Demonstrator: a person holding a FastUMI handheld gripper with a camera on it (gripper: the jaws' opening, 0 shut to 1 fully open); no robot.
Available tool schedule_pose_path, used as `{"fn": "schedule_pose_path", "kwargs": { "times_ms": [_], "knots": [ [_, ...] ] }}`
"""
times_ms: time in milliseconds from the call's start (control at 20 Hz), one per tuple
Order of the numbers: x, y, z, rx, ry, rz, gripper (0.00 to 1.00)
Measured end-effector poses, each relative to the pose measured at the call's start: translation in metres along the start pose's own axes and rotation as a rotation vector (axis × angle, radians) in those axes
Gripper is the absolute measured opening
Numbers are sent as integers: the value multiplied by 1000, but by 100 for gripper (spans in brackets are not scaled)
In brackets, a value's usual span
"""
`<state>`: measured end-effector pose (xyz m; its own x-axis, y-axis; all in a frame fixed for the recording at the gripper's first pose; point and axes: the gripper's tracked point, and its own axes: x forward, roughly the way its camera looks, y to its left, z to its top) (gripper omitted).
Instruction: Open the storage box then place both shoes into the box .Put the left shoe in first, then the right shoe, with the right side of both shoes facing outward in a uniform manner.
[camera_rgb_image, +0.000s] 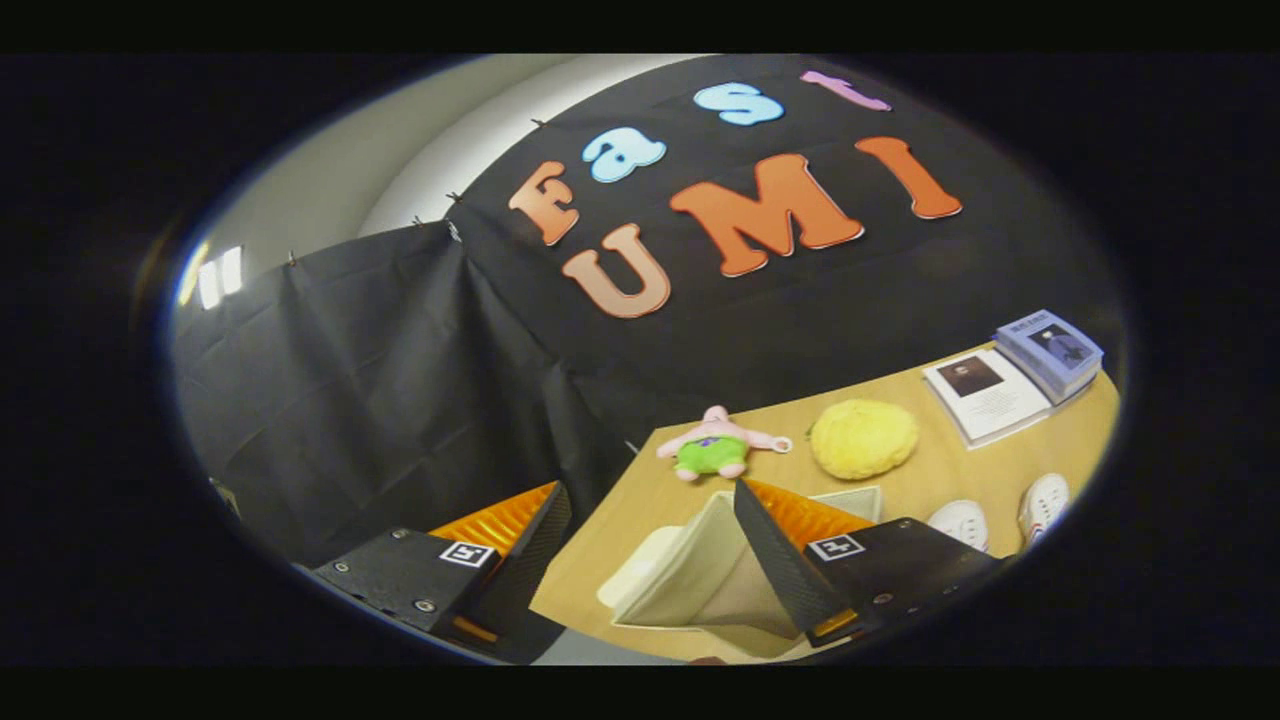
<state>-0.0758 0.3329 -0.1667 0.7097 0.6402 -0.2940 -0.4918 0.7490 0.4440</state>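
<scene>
A beige storage box (690, 585) sits on the wooden table (930, 475), low between my fingers and partly behind the right finger (775, 560). One pale panel of it slopes upward; I cannot tell how far the lid is raised. Two white shoes (960, 522) (1045, 503) stand side by side on the table, to the right of the box and beyond the right finger. My gripper (650, 490) hovers above the box's near side with its fingers wide apart, open, and nothing pressed between them.
Beyond the box lie a pink and green plush toy (712, 445) and a yellow fluffy ball (862, 437). A booklet (985, 395) and a stack of books (1050, 350) rest at the far right. The table's left edge (600, 520) runs under my left finger.
</scene>
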Motion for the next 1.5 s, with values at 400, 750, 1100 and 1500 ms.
{"fn": "schedule_pose_path", "kwargs": {
  "times_ms": [400,750,1100,1500],
  "knots": [
    [-54,-145,-4,-63,-10,-302,98],
    [-81,-232,-63,-93,105,-466,98],
    [-77,-290,-128,-86,246,-517,99],
    [-52,-320,-188,-60,387,-521,91]
  ]
}}
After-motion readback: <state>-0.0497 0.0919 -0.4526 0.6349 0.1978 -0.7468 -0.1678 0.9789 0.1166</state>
